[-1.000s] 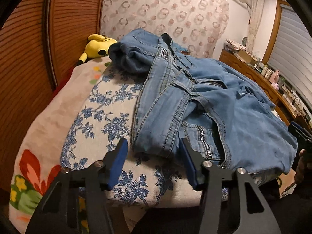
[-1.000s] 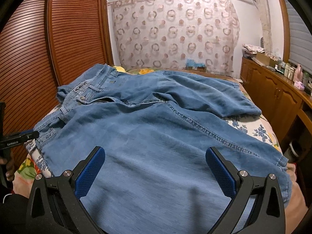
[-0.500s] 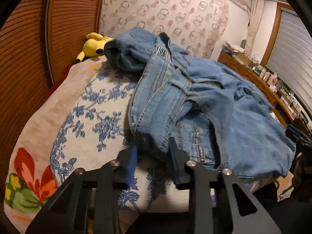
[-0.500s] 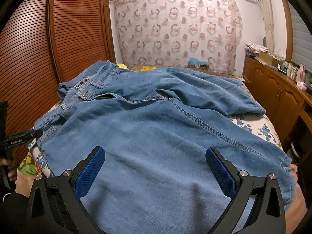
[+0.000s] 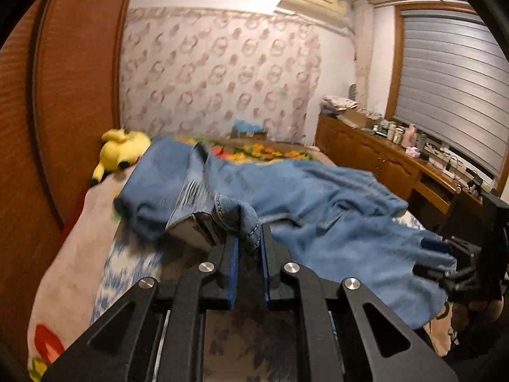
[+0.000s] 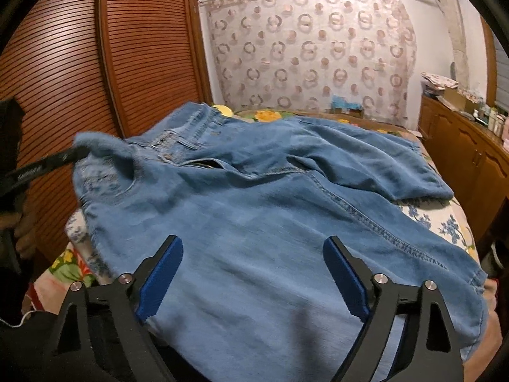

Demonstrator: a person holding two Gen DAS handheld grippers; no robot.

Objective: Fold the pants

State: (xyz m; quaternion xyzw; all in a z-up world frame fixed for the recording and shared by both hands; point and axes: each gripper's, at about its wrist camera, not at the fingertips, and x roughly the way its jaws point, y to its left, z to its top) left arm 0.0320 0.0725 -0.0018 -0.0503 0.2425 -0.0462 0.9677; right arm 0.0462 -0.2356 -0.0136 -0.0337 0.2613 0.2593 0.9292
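Home bedroom: bed with floral bedspread (image 5: pixel 73 254) lower left, slatted wooden wardrobe doors (image 6: pixel 63 73) at left, patterned curtain (image 6: pixel 311 54) centre back, cluttered wooden dresser (image 5: pixel 381 156) right, air conditioner (image 5: pixel 313 0) top, yellow plush toy (image 5: pixel 119 152).

Left tool (image 5: pixel 248 248), right tool (image 6: pixel 253 273): black angular frames, blue ribbed pads, silver screws.
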